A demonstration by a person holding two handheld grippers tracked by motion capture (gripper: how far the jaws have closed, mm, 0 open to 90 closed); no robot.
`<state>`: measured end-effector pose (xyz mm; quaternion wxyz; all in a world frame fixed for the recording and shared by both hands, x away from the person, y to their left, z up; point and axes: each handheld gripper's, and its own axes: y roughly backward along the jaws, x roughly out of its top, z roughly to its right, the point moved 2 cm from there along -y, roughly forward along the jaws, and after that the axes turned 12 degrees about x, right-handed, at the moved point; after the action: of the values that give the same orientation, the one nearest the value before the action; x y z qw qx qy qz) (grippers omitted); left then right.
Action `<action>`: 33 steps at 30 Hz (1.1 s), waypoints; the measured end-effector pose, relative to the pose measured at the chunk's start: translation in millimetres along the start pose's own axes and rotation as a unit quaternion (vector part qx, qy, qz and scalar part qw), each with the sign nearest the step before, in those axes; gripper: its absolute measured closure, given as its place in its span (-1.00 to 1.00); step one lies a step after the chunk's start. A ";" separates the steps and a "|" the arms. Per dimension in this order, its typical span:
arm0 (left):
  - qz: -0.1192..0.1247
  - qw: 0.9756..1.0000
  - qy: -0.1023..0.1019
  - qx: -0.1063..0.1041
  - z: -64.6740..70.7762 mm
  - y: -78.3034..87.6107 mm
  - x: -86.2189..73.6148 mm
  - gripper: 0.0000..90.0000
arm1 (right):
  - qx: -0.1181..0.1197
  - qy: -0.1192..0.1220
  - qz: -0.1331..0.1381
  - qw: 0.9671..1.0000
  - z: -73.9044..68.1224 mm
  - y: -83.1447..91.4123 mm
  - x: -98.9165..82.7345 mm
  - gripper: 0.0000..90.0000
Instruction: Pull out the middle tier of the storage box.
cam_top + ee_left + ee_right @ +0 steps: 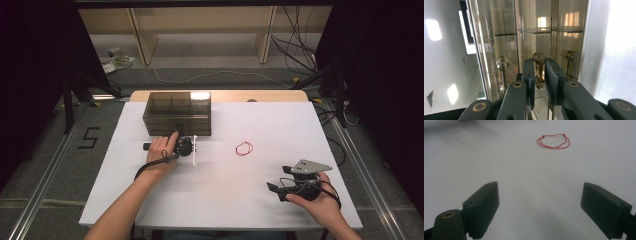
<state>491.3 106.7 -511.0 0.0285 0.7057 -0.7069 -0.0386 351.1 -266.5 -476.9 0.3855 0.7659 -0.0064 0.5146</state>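
Drawer handle (538, 71) of the smoky clear drawer box (177, 112) sits between the jaws of your left gripper (539, 75). In the left gripper view the two black pads stand narrowly apart with the middle handle of three in the gap; both pads lie against or just beside its sides, so you appear clamped on it, though the contact line itself is partly hidden by the pads. One more handle (503, 65) shows at 9 o'clock of the held one and another (572, 60) at 3 o'clock, both free.

In the high view the box stands on the white table (225, 200) toward 11 o'clock from the table's centre, with its front face turned to you. Your left hand (162, 150) holds the gripper (176, 136) right at that front face, at the box's 6 o'clock edge.

Your right gripper (539, 207) has its jaws wide apart, with nothing between them and only bare table surface beneath. In the high view it (277, 182) rests low near the table's 5 o'clock corner in your right hand (320, 202), its grey plate on top, jaws pointing toward 10 o'clock.

A red string loop (244, 148) lies flat on the table, well apart from both grippers, roughly at 3 o'clock of the left one. In the right gripper view the loop (553, 141) is at 12 o'clock, far ahead of the open jaws.
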 end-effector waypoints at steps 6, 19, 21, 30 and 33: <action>-0.006 1.000 -0.003 0.000 0.0 0.3 0.8 0.75 | 0.001 0.000 0.000 1.000 0.0 -0.5 0.0 -0.65; 0.001 1.000 0.004 -0.003 -0.4 0.0 -0.2 0.78 | 0.000 0.000 0.001 1.000 0.2 -0.6 0.2 -0.65; 0.000 1.000 0.002 -0.004 -0.6 0.2 0.1 0.78 | 0.000 0.000 0.001 1.000 0.4 -0.6 0.2 -0.65; -0.001 1.000 -0.004 -0.001 -1.8 1.0 0.9 0.79 | -0.001 0.000 0.001 1.000 0.6 0.2 0.2 -0.65; -0.005 1.000 -0.002 -0.003 -2.7 1.9 1.4 0.79 | 0.000 0.000 0.001 1.000 0.5 0.2 0.2 -0.65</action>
<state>489.6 105.3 -508.2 0.0288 0.7089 -0.7035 -0.0418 351.5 -266.8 -476.8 0.3854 0.7656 -0.0071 0.5151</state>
